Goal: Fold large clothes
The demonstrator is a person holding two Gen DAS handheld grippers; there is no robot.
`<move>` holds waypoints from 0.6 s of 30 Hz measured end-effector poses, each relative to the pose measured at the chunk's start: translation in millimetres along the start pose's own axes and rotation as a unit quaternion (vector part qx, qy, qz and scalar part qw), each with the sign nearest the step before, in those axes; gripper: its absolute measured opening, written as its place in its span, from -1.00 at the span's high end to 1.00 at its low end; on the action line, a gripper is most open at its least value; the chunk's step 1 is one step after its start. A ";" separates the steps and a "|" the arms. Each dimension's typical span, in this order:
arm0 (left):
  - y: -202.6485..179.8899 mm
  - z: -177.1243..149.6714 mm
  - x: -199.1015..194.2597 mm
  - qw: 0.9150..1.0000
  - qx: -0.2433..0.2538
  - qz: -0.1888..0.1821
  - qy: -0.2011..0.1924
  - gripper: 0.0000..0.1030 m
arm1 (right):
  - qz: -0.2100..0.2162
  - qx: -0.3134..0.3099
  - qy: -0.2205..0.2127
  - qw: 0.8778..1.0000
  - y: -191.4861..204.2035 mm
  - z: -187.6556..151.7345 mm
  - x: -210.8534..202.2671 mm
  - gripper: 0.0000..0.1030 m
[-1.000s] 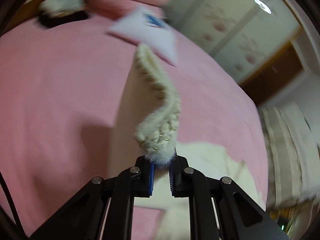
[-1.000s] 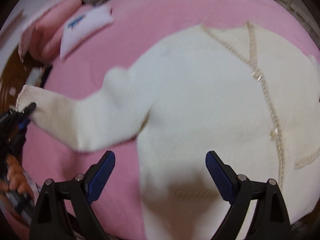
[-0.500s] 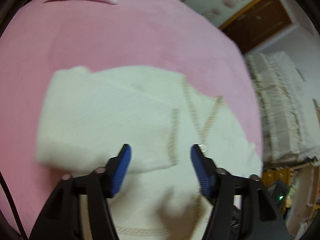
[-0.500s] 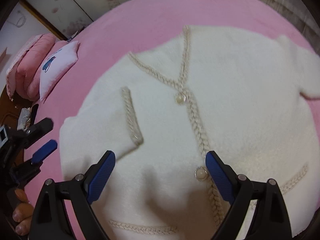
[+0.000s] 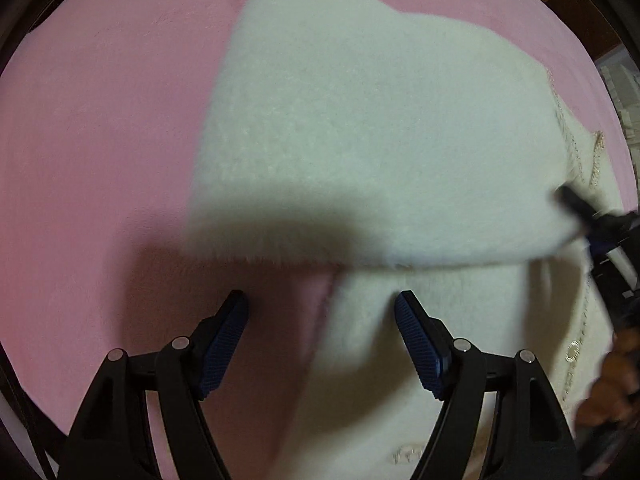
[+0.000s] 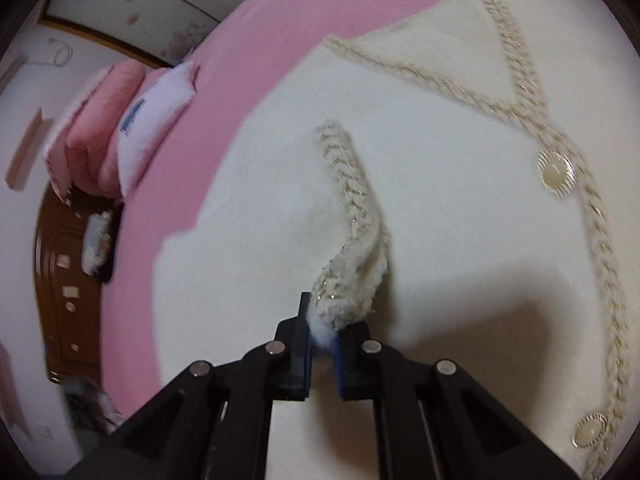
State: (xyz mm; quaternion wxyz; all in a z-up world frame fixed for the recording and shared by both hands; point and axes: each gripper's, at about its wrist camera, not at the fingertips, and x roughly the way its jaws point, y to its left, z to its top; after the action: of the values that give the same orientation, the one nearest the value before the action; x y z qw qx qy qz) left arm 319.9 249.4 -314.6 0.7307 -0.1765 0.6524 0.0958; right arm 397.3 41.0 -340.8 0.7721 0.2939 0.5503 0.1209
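Cream cardigan (image 6: 440,240) on pink bedspread (image 5: 100,140), right tool (image 6: 322,346) just closed, pinching cuff (image 6: 352,280), left tool (image 5: 320,336) spread

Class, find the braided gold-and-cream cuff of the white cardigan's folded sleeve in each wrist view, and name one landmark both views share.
Left wrist view: cuff at far right edge, blurred, beside the right gripper's tip.
Right wrist view: cuff centre, its end pinched in the right gripper.
Shared landmark: the pink bedspread.

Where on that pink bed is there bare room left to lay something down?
Bare pink bedspread lies left of the cream cardigan, and more runs between the cardigan and the pillows. The cardigan's front is crowded: the right tongs pinch its braided cuff, the open left tongs straddle its edge.
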 end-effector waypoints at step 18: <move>12.6 31.2 14.9 0.998 0.004 0.009 -0.066 -0.47 | -0.191 0.047 -0.152 0.969 -93.1 9.6 -125.5 0.82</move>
State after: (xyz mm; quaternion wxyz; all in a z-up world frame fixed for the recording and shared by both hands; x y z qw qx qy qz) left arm 345.9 271.6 -328.2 0.7718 -0.1607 0.6051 0.1112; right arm 347.6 -100.4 -295.7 0.8409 0.2336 0.4776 -0.1009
